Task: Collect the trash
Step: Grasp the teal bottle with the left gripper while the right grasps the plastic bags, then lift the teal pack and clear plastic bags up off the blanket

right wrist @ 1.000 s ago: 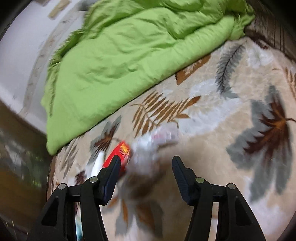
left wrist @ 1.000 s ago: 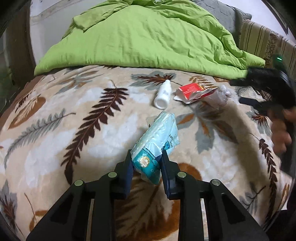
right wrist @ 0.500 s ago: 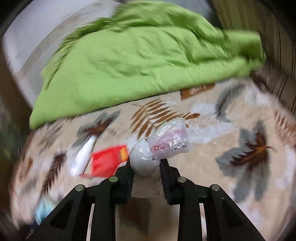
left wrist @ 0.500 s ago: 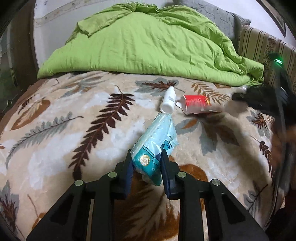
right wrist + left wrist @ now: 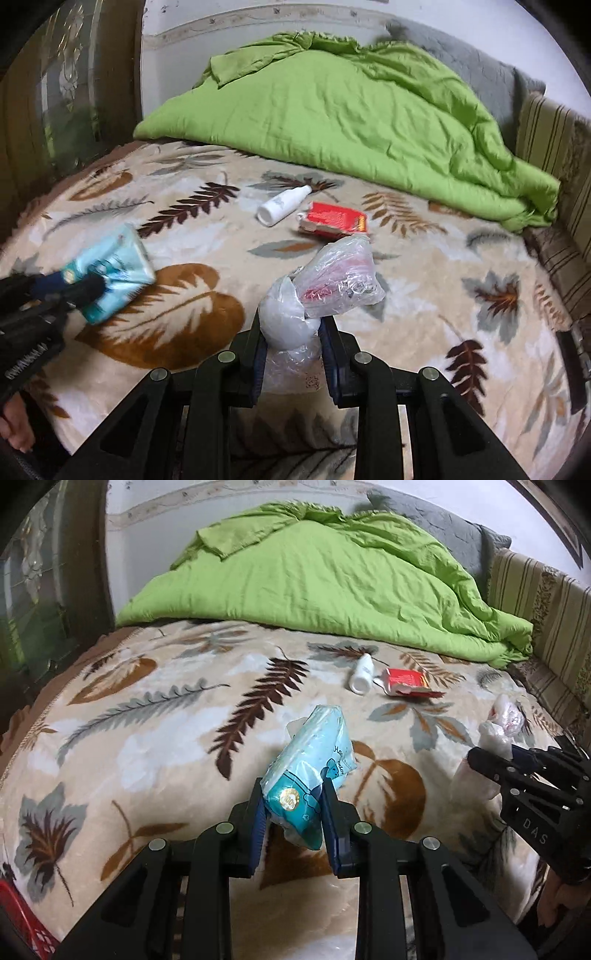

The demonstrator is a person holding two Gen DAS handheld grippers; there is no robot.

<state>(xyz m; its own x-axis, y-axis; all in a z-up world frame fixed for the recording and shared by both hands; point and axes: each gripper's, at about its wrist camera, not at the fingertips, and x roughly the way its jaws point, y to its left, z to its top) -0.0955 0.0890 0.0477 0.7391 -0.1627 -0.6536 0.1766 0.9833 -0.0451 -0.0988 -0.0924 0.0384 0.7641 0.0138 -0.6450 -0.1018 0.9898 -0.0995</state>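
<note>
My left gripper [image 5: 293, 805] is shut on a light-blue tissue pack [image 5: 312, 760], held above the leaf-patterned blanket [image 5: 147, 731]. My right gripper [image 5: 290, 332] is shut on a crumpled clear plastic bag [image 5: 332, 284] with white and red scraps inside. The left wrist view shows that bag [image 5: 498, 723] and the right gripper [image 5: 491, 764] at the right edge. In the right wrist view the tissue pack [image 5: 118, 266] and left gripper [image 5: 70, 288] sit at the left. A white bottle [image 5: 282, 205] and a red wrapper [image 5: 334, 219] lie on the blanket further back.
A green duvet [image 5: 325, 579] is heaped across the back of the bed. A striped cushion [image 5: 546, 602] lines the right side. A dark wooden frame [image 5: 55, 590] stands at the left. A red basket corner [image 5: 18, 919] shows at the lower left.
My right gripper closed on the plastic bag, lifted it and drew back toward me. My left gripper kept hold of the tissue pack and pulled back a little.
</note>
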